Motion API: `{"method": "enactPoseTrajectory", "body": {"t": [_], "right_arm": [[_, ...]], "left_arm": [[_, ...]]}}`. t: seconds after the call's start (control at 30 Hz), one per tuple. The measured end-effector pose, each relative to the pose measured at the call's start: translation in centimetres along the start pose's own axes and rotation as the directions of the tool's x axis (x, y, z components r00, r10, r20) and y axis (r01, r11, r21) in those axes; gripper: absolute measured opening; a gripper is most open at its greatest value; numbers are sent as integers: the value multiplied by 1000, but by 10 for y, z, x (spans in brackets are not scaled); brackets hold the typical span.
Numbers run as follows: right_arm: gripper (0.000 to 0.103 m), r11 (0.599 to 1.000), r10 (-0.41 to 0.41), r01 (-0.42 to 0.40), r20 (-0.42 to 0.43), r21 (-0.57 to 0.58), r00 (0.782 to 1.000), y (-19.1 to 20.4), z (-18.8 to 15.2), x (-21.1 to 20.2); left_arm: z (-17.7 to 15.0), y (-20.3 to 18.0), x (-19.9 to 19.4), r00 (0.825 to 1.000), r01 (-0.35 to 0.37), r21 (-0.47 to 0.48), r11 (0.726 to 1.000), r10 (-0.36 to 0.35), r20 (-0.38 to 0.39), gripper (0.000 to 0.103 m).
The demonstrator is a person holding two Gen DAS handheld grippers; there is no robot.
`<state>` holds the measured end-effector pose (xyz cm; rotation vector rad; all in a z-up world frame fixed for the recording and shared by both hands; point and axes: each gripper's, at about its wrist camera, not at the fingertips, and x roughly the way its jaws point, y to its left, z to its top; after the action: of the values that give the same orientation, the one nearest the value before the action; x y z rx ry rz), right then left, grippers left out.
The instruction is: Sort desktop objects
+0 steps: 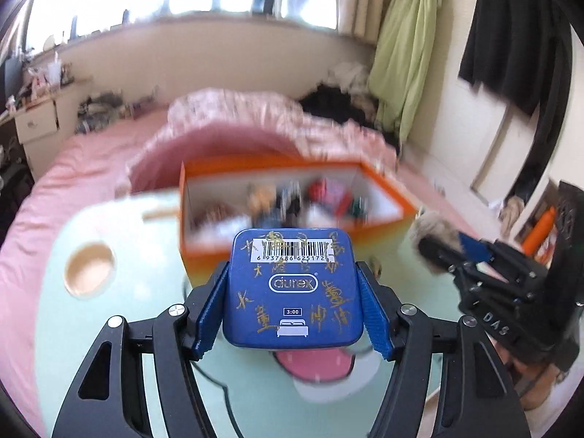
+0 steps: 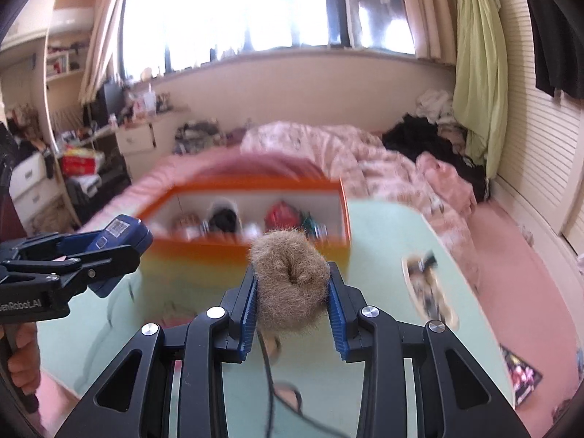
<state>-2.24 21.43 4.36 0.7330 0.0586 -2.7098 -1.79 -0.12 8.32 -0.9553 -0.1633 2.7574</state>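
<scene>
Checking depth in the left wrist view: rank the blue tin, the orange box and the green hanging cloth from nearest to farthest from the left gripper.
1. blue tin, between the left gripper fingers.
2. orange box, just ahead on the table.
3. green hanging cloth, far right, by the wall.

Centre-low in frame: left gripper [image 1: 294, 299] clamped on a blue tin [image 1: 294, 286], blue pads pressing both its sides (barcode label and gold scribbles on the upturned face). Just behind the tin, mid-frame, an open orange box [image 1: 387, 182] sits on the pale green table [image 1: 120, 314], its contents too blurred to name. Right edge: right gripper [image 1: 434, 248] pinching a tan furry item [image 1: 430, 224]; a round beige recess [image 1: 89, 268] shows in the table at left.
</scene>
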Motion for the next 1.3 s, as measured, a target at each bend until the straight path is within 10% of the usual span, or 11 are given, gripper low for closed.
{"method": "enactPoseTrajectory", "body": {"t": [0.3, 0.4, 0.47, 0.77, 1.13, 1.3], "right_arm": [[35, 994, -15, 4, 101, 113, 995, -14, 78, 42], [83, 998, -12, 16, -72, 56, 997, -11, 72, 86], [84, 999, -39, 41, -147, 12, 988, -5, 60, 103], [93, 997, -76, 75, -6, -10, 997, 6, 46, 55], [97, 998, -49, 55, -241, 17, 969, -4, -30, 44], [101, 992, -126, 120, -265, -38, 956, 4, -55, 42]], "left_arm": [[65, 27, 42, 997, -62, -144, 988, 69, 46, 66], [55, 37, 74, 998, -48, -213, 976, 41, -36, 69], [46, 41, 83, 998, -50, -231, 972, 39, -53, 69], [33, 21, 29, 993, -60, -139, 988, 73, 90, 82], [-39, 12, 34, 987, -64, -100, 993, 48, -156, 82], [-65, 1, 47, 968, -163, -22, 986, 156, -197, 84]]}}
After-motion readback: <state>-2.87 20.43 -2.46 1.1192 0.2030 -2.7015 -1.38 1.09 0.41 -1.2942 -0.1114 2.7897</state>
